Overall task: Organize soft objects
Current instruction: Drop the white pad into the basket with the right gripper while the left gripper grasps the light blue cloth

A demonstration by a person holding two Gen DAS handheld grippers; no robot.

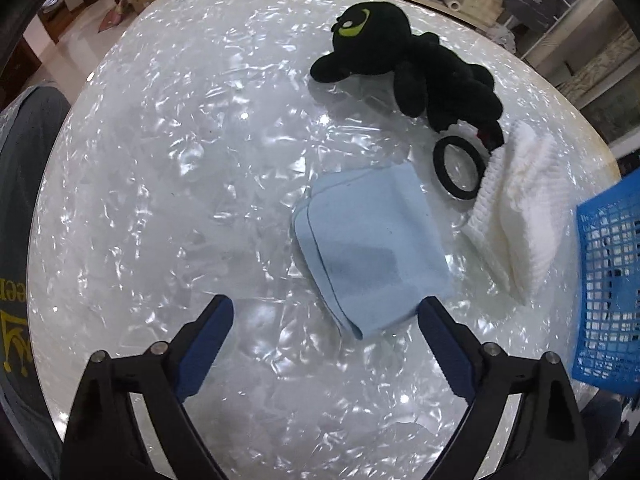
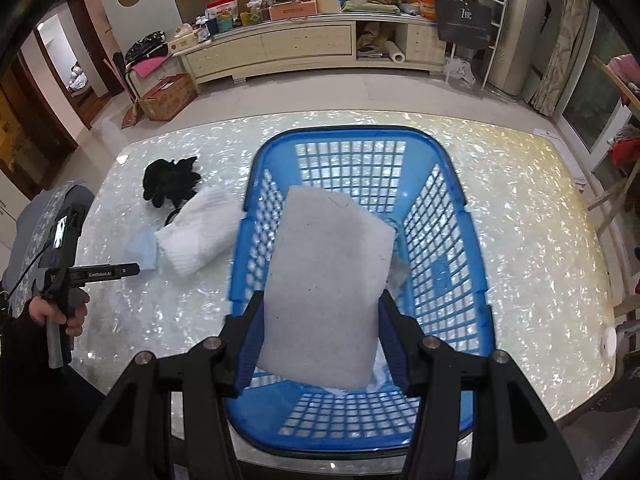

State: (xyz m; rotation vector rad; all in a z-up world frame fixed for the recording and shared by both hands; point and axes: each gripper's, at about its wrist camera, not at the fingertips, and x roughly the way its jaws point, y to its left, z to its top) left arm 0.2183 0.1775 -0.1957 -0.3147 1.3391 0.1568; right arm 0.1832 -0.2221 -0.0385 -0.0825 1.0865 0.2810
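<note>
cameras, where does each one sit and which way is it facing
Left wrist: on the left claw, facing steeply down at the folded light blue cloth on the pearly white table; its open blue-padded fingers show.
Right wrist: on the right claw, looking down into the blue plastic lattice basket; it grips a grey felt pad; the person's left hand shows.
Shared: table, basket, blue cloth, black plush toy, white knitted cloth.

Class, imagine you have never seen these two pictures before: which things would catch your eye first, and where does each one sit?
First, the grey cloth clamped in the right gripper, hanging over the blue basket on the shiny pearly table. Next, the black plush toy with its green eye at the table's far side. Nearer, a folded light blue cloth lies just ahead of the open left gripper, with a white knitted cloth beside it.
</note>
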